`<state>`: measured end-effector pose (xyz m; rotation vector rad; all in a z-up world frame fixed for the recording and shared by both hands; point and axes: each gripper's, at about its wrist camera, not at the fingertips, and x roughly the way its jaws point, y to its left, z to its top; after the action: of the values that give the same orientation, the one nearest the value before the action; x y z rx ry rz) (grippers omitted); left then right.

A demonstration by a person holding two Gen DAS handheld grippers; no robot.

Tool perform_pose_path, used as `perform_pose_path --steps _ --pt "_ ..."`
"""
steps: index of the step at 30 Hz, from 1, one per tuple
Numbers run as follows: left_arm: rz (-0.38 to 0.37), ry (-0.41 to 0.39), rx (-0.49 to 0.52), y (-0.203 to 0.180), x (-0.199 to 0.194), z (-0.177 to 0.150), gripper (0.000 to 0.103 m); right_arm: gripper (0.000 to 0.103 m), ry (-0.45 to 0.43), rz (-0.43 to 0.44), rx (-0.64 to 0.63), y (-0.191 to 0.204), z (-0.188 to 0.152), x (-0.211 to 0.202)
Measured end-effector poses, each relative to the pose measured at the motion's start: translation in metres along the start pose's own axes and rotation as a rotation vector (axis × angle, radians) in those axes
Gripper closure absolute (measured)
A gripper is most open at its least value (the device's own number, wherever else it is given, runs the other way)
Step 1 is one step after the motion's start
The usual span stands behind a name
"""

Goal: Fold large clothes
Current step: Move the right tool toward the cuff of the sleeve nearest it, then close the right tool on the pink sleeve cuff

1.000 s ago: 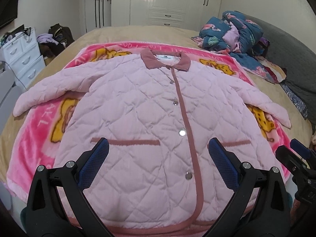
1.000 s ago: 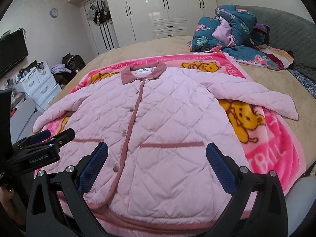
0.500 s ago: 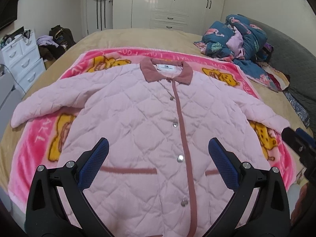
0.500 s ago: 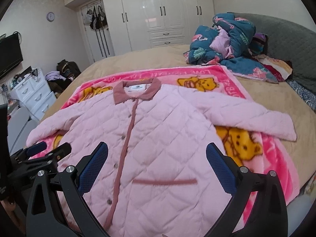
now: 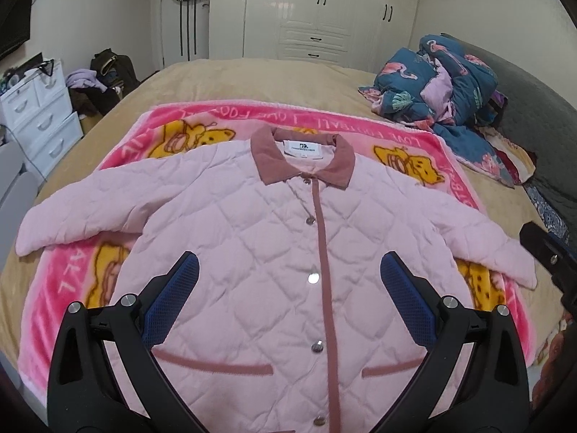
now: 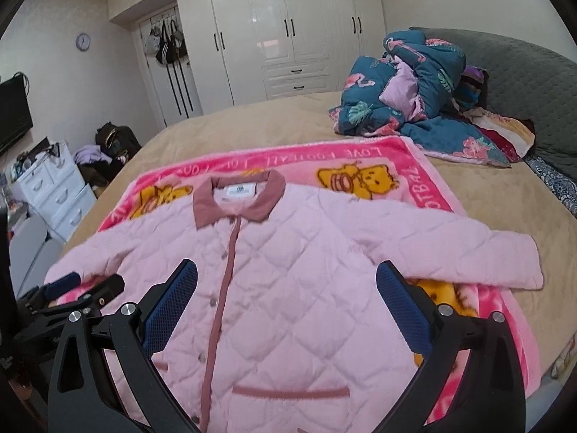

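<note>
A pale pink quilted jacket [image 5: 252,238] with a dusty-rose collar lies flat, buttoned, front up, sleeves spread, on a pink cartoon blanket [image 5: 72,281]. It also shows in the right wrist view [image 6: 306,270]. My left gripper [image 5: 288,274] is open and empty, held above the jacket's lower front. My right gripper [image 6: 286,281] is open and empty, above the jacket's lower right half. The right gripper shows at the right edge of the left wrist view [image 5: 551,256]; the left gripper shows at the left edge of the right wrist view [image 6: 72,292].
The blanket lies on a tan bed [image 5: 252,83]. A heap of blue flamingo bedding [image 5: 443,83] sits at the far right by a grey headboard [image 6: 523,83]. White drawers [image 5: 39,119] and bags stand left of the bed; white wardrobes [image 6: 288,36] line the far wall.
Both grippers have lifted and pulled back from the jacket's hem, so more of the collar and the far bed shows. Both stay open. The jacket has not moved.
</note>
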<state>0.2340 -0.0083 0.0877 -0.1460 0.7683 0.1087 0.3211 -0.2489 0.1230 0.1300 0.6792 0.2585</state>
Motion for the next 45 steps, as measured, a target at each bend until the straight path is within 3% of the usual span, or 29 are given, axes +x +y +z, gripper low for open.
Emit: perform_pose_path --steps 5,13,25,45 --pt "0.002 -0.002 0.004 -0.012 0.015 0.017 0.008 0.004 -0.011 -0.023 0.015 -0.014 0.026 0.018" --pt "-0.018 0.020 0.018 -0.040 0.045 0.032 0.008 0.004 -0.009 -0.079 0.060 -0.051 0.042 0.045" --pt "-0.030 0.053 0.041 -0.070 0.083 0.038 0.008 0.004 0.036 -0.136 0.208 -0.127 0.028 0.079" --pt "-0.064 0.150 0.102 -0.114 0.139 0.030 0.008 0.004 0.072 -0.300 0.437 -0.229 0.000 0.093"
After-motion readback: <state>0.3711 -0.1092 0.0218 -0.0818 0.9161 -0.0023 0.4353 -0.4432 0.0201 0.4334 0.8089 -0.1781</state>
